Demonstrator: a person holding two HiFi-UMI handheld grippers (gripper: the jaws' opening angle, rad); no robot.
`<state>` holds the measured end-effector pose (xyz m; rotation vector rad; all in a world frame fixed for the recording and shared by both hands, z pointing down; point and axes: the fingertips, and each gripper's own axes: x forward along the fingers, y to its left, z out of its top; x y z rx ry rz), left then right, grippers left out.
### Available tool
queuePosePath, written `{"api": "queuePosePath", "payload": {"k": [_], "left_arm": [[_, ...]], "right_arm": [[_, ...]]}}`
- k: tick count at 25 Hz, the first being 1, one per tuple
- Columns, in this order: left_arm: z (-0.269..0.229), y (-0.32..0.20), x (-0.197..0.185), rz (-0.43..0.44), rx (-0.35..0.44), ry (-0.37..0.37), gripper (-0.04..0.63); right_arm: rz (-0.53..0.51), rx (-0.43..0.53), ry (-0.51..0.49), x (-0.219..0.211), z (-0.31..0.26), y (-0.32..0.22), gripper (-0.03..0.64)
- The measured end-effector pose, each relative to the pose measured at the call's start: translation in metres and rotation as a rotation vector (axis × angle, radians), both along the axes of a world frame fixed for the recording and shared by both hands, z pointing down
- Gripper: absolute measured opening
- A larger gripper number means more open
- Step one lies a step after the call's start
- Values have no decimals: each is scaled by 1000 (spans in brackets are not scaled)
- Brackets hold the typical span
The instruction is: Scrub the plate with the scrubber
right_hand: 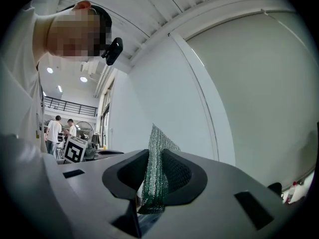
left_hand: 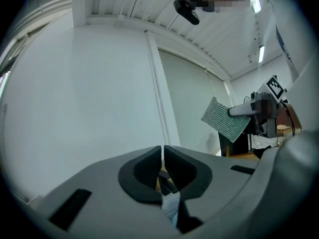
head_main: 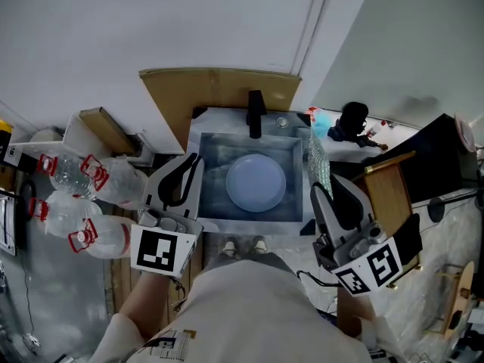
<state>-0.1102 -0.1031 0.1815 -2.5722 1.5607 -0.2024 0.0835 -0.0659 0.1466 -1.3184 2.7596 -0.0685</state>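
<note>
Right gripper pinches mesh scrubber. Left gripper near-closed, empty. Plate flat in sink. Best now: tip scrubber down, flat face on plate, small circles.

The plate lies in the sink, faucet behind it, bottles to the sink's left.

A white wall is backing a leaning cardboard sheet, clear water bottles are crowding the left side, and ceiling lights are glowing overhead.
</note>
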Motion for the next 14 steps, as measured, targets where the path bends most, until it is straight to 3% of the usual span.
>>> {"api": "queuePosePath", "payload": {"k": [14], "left_arm": [[5,-4,0,1,-4,-2,32]], "right_arm": [[-3,8,9,-5,0,-6,115]]}}
